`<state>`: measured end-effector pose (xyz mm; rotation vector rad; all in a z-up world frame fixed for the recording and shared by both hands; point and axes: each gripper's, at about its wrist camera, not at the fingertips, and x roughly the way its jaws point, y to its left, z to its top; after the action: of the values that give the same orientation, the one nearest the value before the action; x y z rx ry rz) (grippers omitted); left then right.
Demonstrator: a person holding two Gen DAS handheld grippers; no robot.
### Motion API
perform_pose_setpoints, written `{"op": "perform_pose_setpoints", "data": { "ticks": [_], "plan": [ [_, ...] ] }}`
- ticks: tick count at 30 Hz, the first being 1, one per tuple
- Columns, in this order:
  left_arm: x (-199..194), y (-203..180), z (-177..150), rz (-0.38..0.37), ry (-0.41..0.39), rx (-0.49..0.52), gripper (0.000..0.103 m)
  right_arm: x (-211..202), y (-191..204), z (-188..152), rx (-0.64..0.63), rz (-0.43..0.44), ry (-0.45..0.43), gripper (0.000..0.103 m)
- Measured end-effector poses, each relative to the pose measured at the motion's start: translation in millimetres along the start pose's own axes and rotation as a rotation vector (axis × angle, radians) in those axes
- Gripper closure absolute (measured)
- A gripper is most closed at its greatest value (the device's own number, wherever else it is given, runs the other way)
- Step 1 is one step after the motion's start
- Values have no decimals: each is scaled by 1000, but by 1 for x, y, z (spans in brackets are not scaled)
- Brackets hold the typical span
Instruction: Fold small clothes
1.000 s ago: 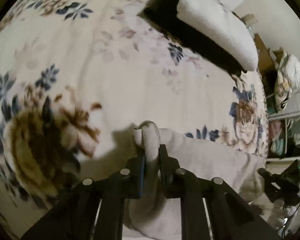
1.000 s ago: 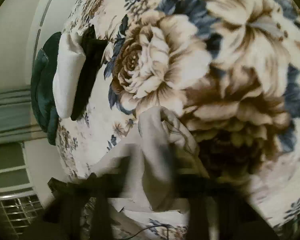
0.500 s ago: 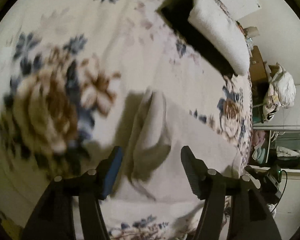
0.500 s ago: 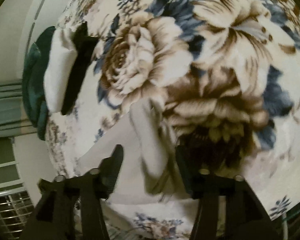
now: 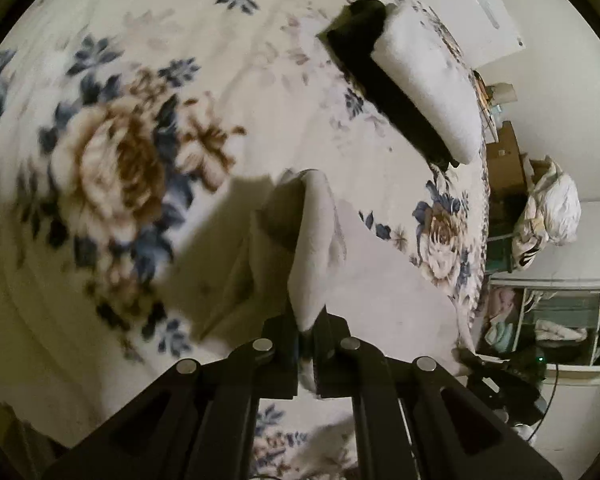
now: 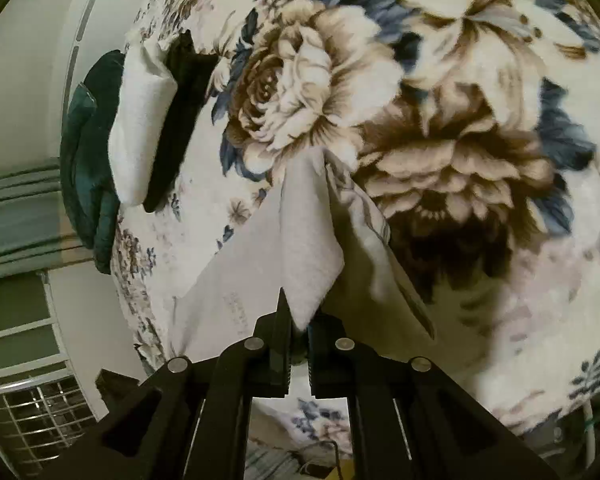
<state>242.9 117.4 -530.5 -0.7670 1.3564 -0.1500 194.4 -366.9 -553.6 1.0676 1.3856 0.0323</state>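
A small light-grey garment (image 5: pixel 384 292) lies on the floral bedspread (image 5: pixel 100 160). My left gripper (image 5: pixel 306 330) is shut on a bunched fold of it, lifted off the bed. In the right wrist view the same garment (image 6: pixel 304 248) hangs as a raised fold, and my right gripper (image 6: pixel 298 338) is shut on its edge. The cloth stretches between the two grippers. A folded white cloth (image 5: pixel 432 92) lies on a folded black one (image 5: pixel 384 84) at the far side of the bed.
The folded white cloth (image 6: pixel 140 128) and the black one (image 6: pixel 176 128) lie beside a dark green cushion (image 6: pixel 84 160) near the wall. A shelf with clothes (image 5: pixel 552 320) and a white bundle (image 5: pixel 548 208) stand past the bed's edge. A wire grille (image 6: pixel 32 420) is lower left.
Half a second ago both grippers were open over the garment; both have now shut on folds of it and raised them.
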Motion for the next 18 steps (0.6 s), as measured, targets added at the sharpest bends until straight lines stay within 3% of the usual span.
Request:
{"op": "perform_pose_setpoints", "data": {
  "ticks": [8,9,11,13,15,18],
  "plan": [
    [36,24,-7,74,80,29,95,19,-34,-7,-22,-175,79,97],
    [37,25,-7,79,103,5,92,23,-35,-7,-46,-220,85,94],
    [25,22,-7,34,94,-24,90,28,-34,-7,-75,-283,104,71],
    [11,11,-4,33,51,-8,67,23,-30,-7,-90,-273,97,56],
    [-7,-5,4,39,-22,31,52,12,-22,-5,-114,-275,57,53],
    [-14,-31,21,51,-95,117,45,-10,-1,-1,-165,-284,-56,53]
  ]
}}
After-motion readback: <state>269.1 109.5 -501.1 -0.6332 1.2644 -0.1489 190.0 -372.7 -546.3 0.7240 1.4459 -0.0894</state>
